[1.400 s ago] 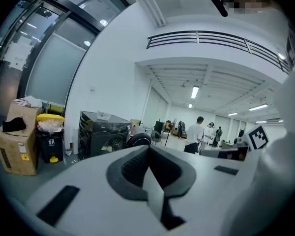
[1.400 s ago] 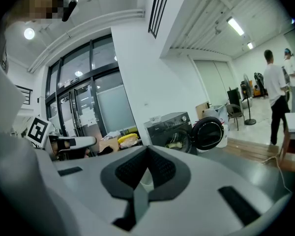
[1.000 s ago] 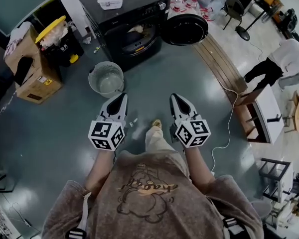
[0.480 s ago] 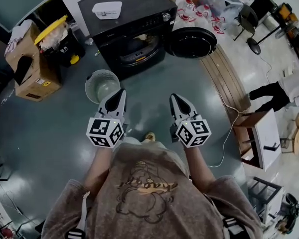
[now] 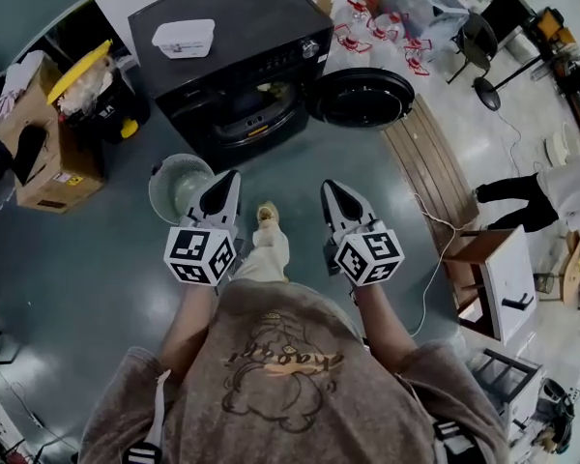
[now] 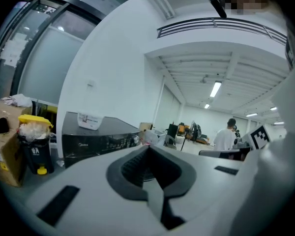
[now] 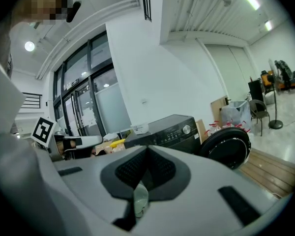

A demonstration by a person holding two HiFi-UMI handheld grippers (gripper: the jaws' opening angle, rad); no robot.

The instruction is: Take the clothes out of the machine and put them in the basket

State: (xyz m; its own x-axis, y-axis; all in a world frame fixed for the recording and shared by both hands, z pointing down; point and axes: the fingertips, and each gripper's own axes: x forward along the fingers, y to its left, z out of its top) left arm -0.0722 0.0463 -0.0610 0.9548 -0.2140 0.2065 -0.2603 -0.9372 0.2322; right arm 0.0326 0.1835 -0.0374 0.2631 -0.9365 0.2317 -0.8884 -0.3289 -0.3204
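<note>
Left tongs [image 5: 232,176] and right tongs [image 5: 328,188] closer to black machine [image 5: 256,22], both closed empty, machine's print unreadable

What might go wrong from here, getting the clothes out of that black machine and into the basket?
The basket sits low on the floor just ahead on the left, so a foot might knock it. The open door juts out to the right of the machine; the right tongs may bump it. Both these and the left tongs are shut, so they'd likely shove the clothes unless opened first.
</note>
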